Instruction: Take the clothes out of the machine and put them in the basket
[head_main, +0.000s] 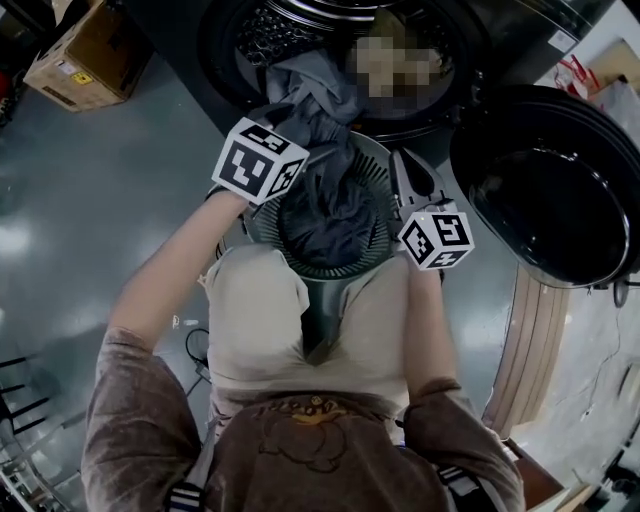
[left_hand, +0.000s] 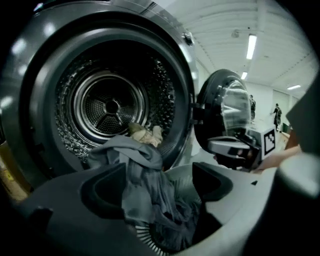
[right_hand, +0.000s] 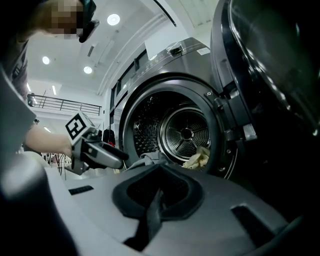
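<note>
- A brown cardboard box (head_main: 85, 55) sits on the shiny grey floor (head_main: 90, 200), far off to the left of the machine.
- The big dark grey washing machine (left_hand: 35, 75) stands in front of the person, and its round mouth faces them.
- The left gripper (left_hand: 157, 186) hangs over the left side of the basket and points a bit down at the machine's mouth. Its two black claws are spread wide. The grey cloth hangs between them, but the claws do not squeeze it.
- The long dark grey cloth (head_main: 335, 205) has its top end lying over the bottom lip of the machine's mouth. The rest drops down into the basket in a heap.
- The round grey plastic basket (head_main: 335, 272) has thin slats. It stands right below the machine's mouth, between the person's knees in light trousers (head_main: 255, 310).
- A small pale yellow cloth (left_hand: 145, 134) lies inside the shiny metal drum (left_hand: 110, 105). It is at the front of the drum, just behind the top of the grey cloth.
- The right gripper (right_hand: 156, 200) is at the right rim of the basket and points level at the machine. Its claws are pressed together, and nothing shows between them. I cannot tell if it touches the rim.
- The round black door (head_main: 545, 190) is swung out to the right of the machine's mouth.
</note>
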